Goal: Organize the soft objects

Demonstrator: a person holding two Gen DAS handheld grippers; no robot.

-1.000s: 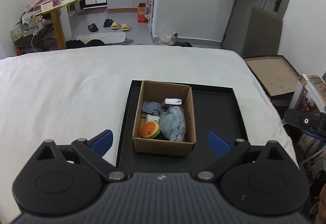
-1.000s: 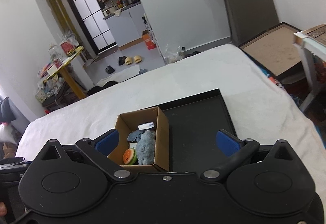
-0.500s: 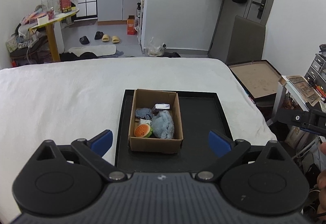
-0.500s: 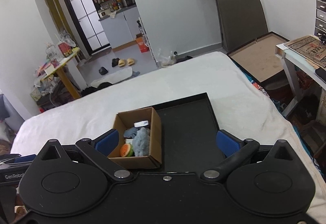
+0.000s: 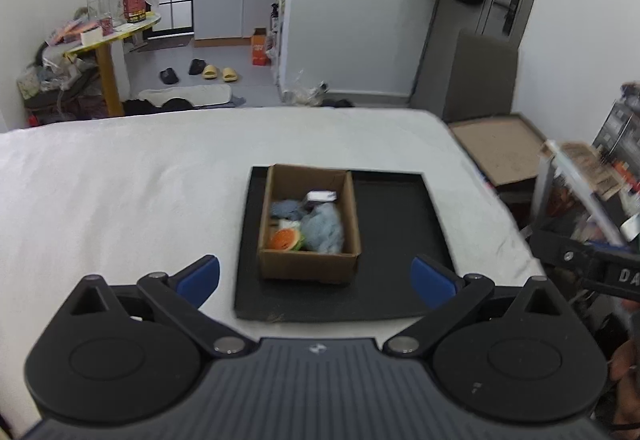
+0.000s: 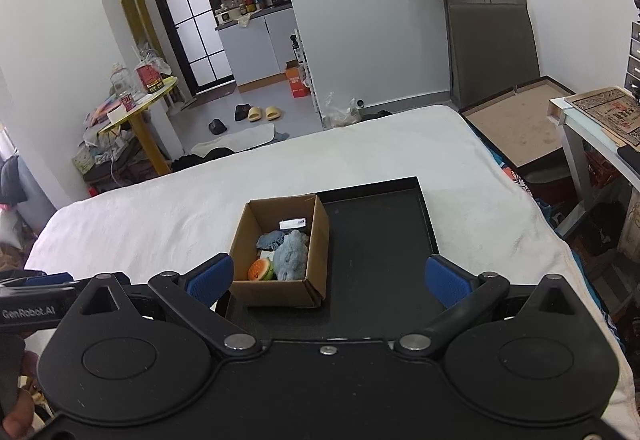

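A brown cardboard box [image 5: 308, 264] stands in the left half of a black tray [image 5: 396, 224] on the white bed. Inside lie a light blue fluffy cloth [image 5: 322, 228], a darker blue cloth [image 5: 285, 209], an orange-and-green plush [image 5: 285, 239] and a small white-labelled item [image 5: 320, 195]. The box [image 6: 280, 292], tray [image 6: 380, 240], fluffy cloth [image 6: 292, 256] and plush [image 6: 261, 269] also show in the right wrist view. My left gripper [image 5: 316, 278] is open and empty, well back from the box. My right gripper [image 6: 328, 278] is open and empty, also held back.
The white bed [image 5: 120, 192] spreads left and behind the tray. A flat cardboard board [image 5: 496, 148] lies beyond the bed's right edge. A white desk with papers [image 6: 600, 120] stands at right. A yellow round table [image 5: 116, 36] and slippers [image 5: 218, 71] are on the far floor.
Both grippers have pulled back and up from the box, which now looks smaller and farther. Both stay open and empty. The box and its contents have not moved.
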